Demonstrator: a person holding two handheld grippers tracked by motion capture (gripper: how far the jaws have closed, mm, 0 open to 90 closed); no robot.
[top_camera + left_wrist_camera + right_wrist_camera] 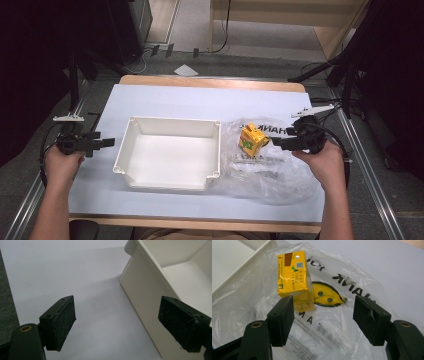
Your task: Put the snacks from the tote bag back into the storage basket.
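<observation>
Right tongs (323,320) approaching the yellow carton (294,280); jaws spread wide, nothing between them. In the right gripper view the carton sits just ahead of the left jaw, off the centre line of the gap. It lies on or in a clear plastic bag (352,290) with black lettering; cannot tell whether film covers it.

High view: carton (252,136) rests on the crumpled bag (265,170), right of the white bin (170,152), just beside the bin's right wall. Right tongs (276,142) hover close at the carton's right side. Left tongs (107,143) held at the left of the bin, well apart from the carton.

Left gripper view: left tongs (117,325) spread, empty, pointing along the bin's (140,295) outer wall over the bare white bench (75,272).

Step in hand, as judged: the reach before the pick, carton likely bound for the bin. Grip not yet made.

Next move calls for shifting the right tongs sideways so the carton centres in the gap, then advancing and closing on its flat faces. Risk: pinching bag film along with it.
</observation>
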